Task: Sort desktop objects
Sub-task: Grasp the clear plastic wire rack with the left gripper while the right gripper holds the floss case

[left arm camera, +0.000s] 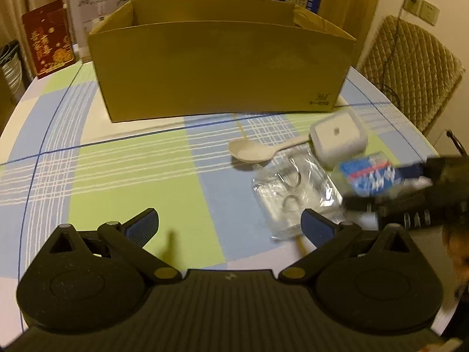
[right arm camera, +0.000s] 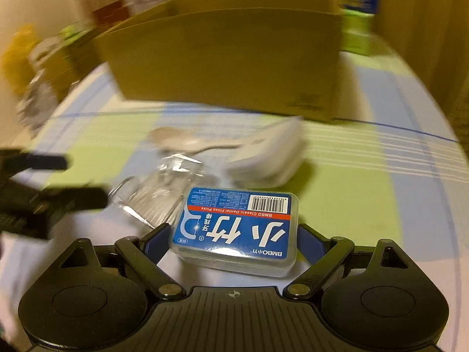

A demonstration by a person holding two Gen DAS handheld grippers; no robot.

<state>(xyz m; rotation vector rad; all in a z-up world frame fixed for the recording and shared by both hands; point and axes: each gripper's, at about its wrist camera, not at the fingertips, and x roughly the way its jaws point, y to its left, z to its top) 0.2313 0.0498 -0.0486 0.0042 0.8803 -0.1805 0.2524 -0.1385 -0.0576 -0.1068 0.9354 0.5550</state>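
Note:
My right gripper [right arm camera: 233, 239] is shut on a blue-labelled clear box of dental floss picks [right arm camera: 237, 228], held above the table; box and gripper show blurred in the left wrist view [left arm camera: 372, 176]. My left gripper [left arm camera: 230, 224] is open and empty over the tablecloth. A beige spoon [left arm camera: 252, 151], a white square lidded box [left arm camera: 337, 136] and a clear plastic packet [left arm camera: 293, 193] lie on the table right of my left gripper. An open cardboard box [left arm camera: 217, 67] stands behind them.
Books and printed cartons [left arm camera: 49, 38] stand behind the cardboard box at the table's far edge. A quilted chair back [left arm camera: 410, 67] is at the right. The checked tablecloth [left arm camera: 117, 170] covers the round table.

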